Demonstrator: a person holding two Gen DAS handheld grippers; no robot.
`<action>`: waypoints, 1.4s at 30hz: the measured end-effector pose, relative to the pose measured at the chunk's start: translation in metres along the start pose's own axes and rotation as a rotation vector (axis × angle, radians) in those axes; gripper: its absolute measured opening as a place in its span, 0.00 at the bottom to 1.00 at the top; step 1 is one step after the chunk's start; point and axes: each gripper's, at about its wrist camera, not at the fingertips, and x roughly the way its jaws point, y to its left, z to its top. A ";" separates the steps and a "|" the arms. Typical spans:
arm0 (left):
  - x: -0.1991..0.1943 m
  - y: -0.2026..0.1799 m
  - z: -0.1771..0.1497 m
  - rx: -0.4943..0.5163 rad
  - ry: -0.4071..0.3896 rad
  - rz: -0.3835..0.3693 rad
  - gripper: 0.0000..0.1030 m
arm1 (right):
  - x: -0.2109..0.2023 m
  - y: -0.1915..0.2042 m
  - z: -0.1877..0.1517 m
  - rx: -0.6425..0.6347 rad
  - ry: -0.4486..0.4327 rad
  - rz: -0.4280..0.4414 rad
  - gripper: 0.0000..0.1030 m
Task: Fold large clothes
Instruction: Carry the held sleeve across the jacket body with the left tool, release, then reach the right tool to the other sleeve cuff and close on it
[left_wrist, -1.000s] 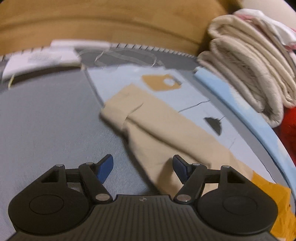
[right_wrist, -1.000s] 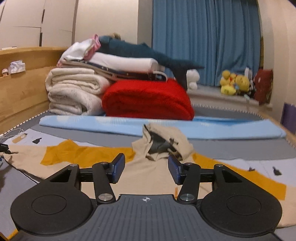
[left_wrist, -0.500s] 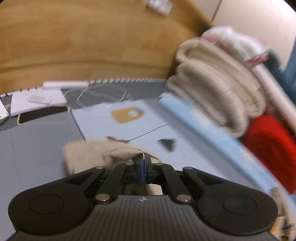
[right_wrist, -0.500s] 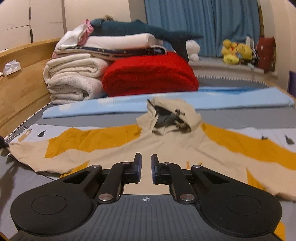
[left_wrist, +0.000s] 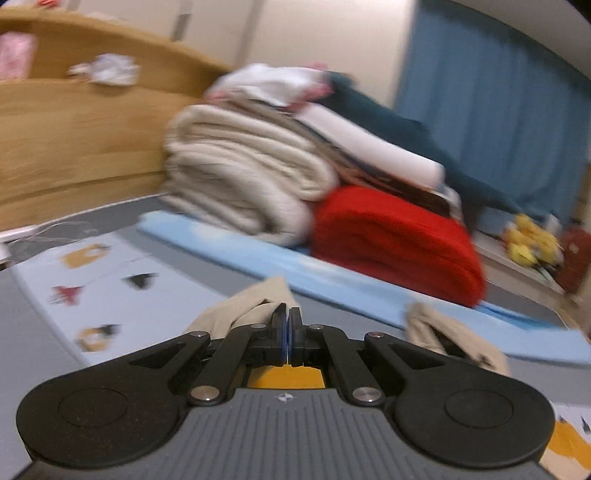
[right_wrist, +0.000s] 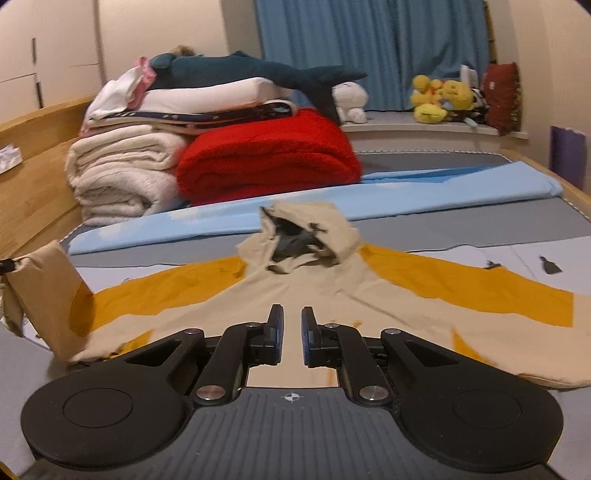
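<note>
A beige and mustard hooded jacket (right_wrist: 295, 291) lies spread flat on a grey bed (right_wrist: 461, 229), sleeves reaching toward the side edges, hood (right_wrist: 306, 236) pointing at the far edge. The left gripper (left_wrist: 287, 334) is clamped on the beige sleeve cuff (left_wrist: 247, 314), lifted off the bed at the left edge. The right gripper (right_wrist: 290, 332) hovers over the jacket's body, fingers narrow with nothing visibly between them. The sleeve's long axis runs crosswise, so folding likely carries it inward. The fabric looks thin, smooth and limp.
</note>
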 end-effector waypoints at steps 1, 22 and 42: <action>0.000 -0.021 -0.006 0.020 0.006 -0.041 0.00 | 0.001 -0.005 0.000 0.006 0.006 -0.009 0.10; 0.102 -0.037 -0.053 0.025 0.500 -0.127 0.41 | 0.096 -0.009 -0.014 0.009 0.151 -0.058 0.37; 0.119 -0.020 -0.048 -0.004 0.548 -0.087 0.42 | 0.149 0.089 -0.067 -0.536 0.326 0.058 0.17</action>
